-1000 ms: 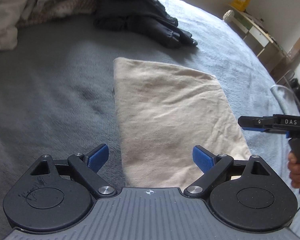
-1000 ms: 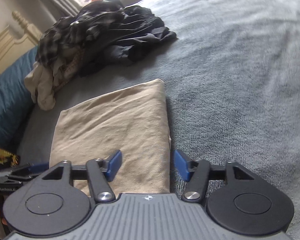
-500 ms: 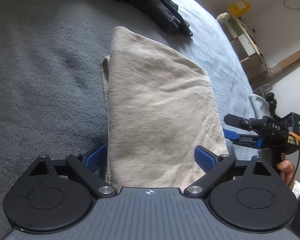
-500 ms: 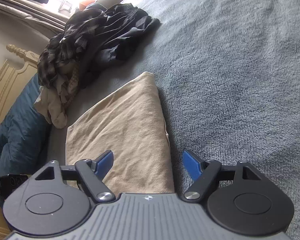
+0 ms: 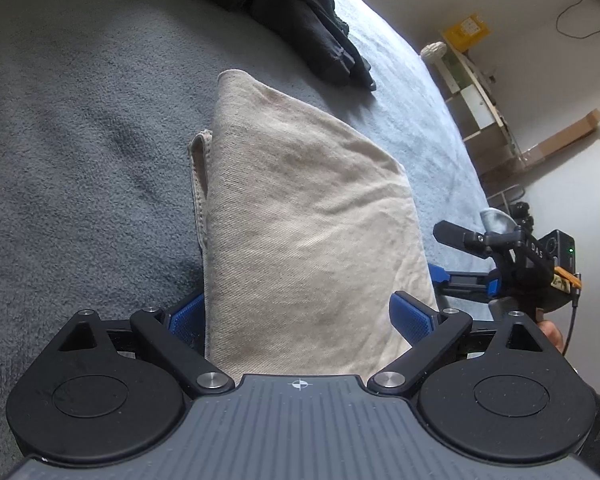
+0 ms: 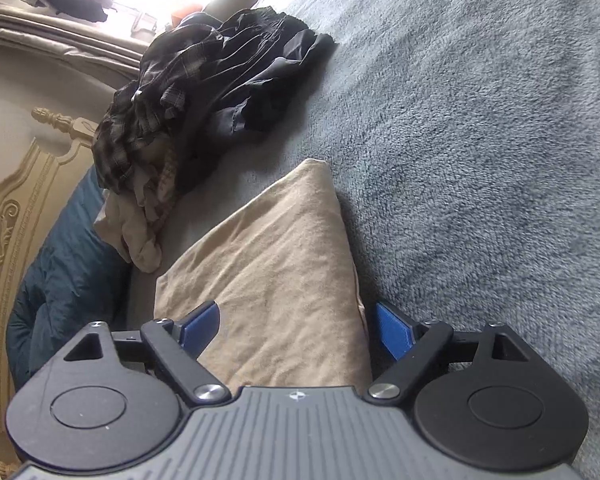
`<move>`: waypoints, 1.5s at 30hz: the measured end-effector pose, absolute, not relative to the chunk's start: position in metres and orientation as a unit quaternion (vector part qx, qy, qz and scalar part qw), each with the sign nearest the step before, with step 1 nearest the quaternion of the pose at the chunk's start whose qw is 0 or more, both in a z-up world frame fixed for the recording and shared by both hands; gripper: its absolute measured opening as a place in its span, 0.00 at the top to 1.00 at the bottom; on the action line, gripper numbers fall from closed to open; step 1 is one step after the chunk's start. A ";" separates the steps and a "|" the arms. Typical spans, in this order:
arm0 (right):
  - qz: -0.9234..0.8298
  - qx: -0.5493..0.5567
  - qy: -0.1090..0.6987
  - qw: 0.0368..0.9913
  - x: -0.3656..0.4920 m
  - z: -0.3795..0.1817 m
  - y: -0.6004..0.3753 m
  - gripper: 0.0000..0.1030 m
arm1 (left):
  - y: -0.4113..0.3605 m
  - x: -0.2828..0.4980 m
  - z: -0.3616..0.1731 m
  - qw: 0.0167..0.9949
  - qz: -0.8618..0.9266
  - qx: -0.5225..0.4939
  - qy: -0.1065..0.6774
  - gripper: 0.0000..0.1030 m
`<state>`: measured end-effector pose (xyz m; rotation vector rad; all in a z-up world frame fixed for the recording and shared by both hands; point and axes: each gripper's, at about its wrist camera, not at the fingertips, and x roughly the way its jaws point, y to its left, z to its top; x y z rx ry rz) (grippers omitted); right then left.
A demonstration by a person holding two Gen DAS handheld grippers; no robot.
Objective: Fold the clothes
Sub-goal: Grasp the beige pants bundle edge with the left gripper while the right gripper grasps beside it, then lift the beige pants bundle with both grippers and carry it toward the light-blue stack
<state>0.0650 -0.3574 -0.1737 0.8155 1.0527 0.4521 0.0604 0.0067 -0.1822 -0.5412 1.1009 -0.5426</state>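
A folded beige garment (image 5: 300,208) lies on the grey blanket, a hem strip showing along its left side. My left gripper (image 5: 298,316) is open and straddles the garment's near edge, one blue pad on each side. The right gripper (image 6: 296,328) is open too, and the garment (image 6: 276,280) runs between its pads at the near right corner. In the left wrist view the right gripper (image 5: 496,264) sits by the cloth's right edge, a hand (image 5: 552,332) behind it.
A pile of dark and plaid clothes (image 6: 220,80) lies at the far end of the bed (image 6: 480,140), also seen as dark clothes (image 5: 300,12). A carved headboard (image 6: 16,220) and teal duvet (image 6: 60,272) are left. Shelves (image 5: 472,84) stand beyond the bed.
Both grippers have moved in low onto the garment's near edge, so the cloth now fills the gap between each pair of pads. The right gripper's jaws have spread wider.
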 end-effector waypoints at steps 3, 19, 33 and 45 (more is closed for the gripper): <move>0.215 0.383 0.480 0.759 0.071 -0.178 -0.354 0.15 | 0.006 0.064 -0.184 0.781 -0.255 -0.259 0.507 0.06; 0.293 0.364 0.504 0.726 0.036 -0.181 -0.343 0.12 | 0.014 0.078 -0.195 0.766 -0.276 -0.313 0.488 0.05; 0.317 0.371 0.514 0.706 0.037 -0.191 -0.346 0.22 | 0.013 0.077 -0.196 0.748 -0.301 -0.280 0.522 0.01; 0.335 0.383 0.518 0.688 0.053 -0.205 -0.358 0.60 | 0.014 0.069 -0.206 0.692 -0.350 -0.360 0.519 0.03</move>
